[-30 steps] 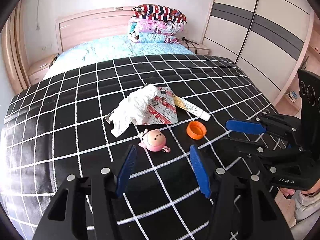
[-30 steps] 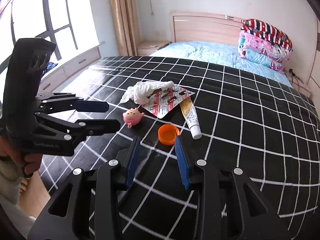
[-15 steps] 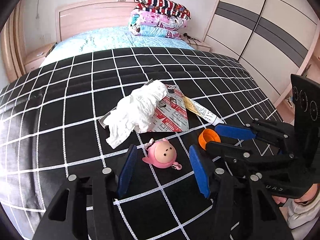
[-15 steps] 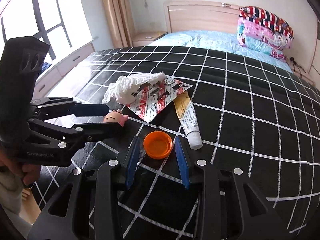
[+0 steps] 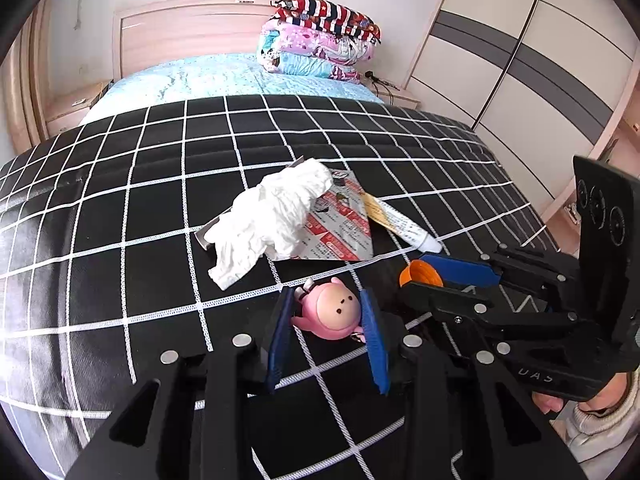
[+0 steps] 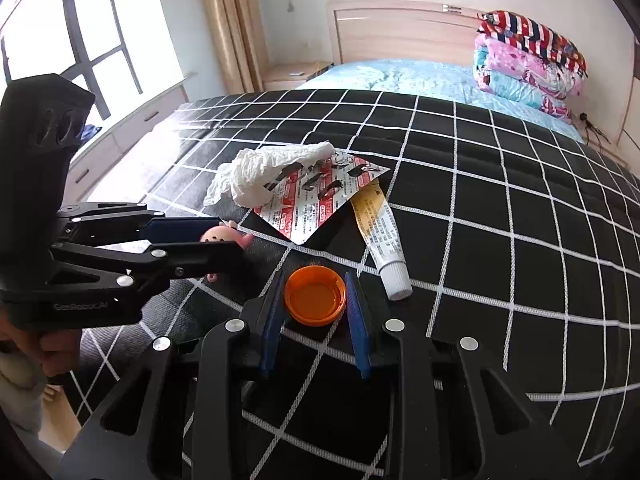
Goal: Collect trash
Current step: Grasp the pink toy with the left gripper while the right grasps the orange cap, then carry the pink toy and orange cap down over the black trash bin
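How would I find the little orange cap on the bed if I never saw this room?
Look at the black bedspread with white grid lines, at the small pile of litter near its foot end. Just in front of the white ointment tube, between the right gripper fingers, lies the orange cap. It is the only round, bright orange thing there, open side up like a tiny dish.

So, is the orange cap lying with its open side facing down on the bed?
No, the orange cap lies open side up between the right gripper's fingers, its hollow inside showing.
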The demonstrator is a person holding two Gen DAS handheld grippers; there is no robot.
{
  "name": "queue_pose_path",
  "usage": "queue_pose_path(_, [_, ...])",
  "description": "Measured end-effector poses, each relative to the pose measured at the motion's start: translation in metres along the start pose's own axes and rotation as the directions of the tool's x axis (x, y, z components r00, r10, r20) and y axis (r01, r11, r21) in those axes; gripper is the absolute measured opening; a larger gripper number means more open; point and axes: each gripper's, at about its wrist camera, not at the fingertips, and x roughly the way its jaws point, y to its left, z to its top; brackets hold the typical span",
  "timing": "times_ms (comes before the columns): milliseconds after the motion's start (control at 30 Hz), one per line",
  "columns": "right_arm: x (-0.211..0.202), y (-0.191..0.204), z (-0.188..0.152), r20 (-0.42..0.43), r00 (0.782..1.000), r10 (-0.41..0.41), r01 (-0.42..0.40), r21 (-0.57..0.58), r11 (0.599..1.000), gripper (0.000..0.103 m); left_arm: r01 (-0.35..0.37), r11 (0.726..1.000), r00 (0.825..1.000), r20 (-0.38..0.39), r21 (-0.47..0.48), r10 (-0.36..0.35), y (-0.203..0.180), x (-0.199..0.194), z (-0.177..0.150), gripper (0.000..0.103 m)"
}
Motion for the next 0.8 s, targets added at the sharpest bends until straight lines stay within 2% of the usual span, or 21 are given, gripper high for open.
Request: queue_pose_path(800, [-0.068,0.032,-0.051,0.061,0.998,0.004,-0.003,-0.007,1.0,0.03,0.009,1.0,0.998,0.056,0.024,-0.01,-0.05,-0.071,-0.057,0.033])
